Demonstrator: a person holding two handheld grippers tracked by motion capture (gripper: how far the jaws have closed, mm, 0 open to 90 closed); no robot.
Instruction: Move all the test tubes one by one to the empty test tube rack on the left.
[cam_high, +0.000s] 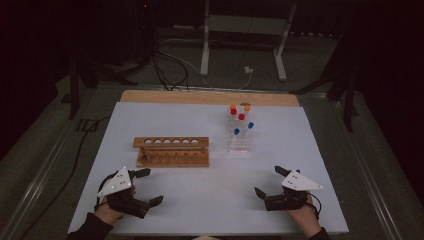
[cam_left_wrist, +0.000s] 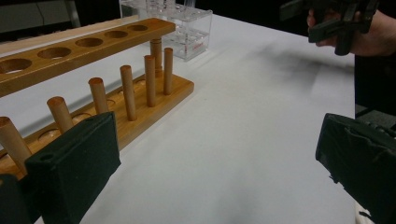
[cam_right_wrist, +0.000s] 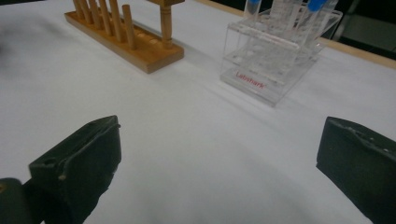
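A wooden test-tube rack with a row of round holes and pegs stands at the table's middle left; it is empty. Right of it a clear plastic rack holds several capped tubes, red, orange and blue. My left gripper rests near the front left edge, jaws wide open with nothing between them. My right gripper sits near the front right, also open and empty. The left gripper view has the wooden rack close by on its left. From the right gripper, the clear rack lies ahead to the right.
A white sheet covers the table, with a wooden strip along its far edge. Cables and a white stand lie on the dark floor beyond. The person's other hand with its gripper appears at the top right of the left gripper view.
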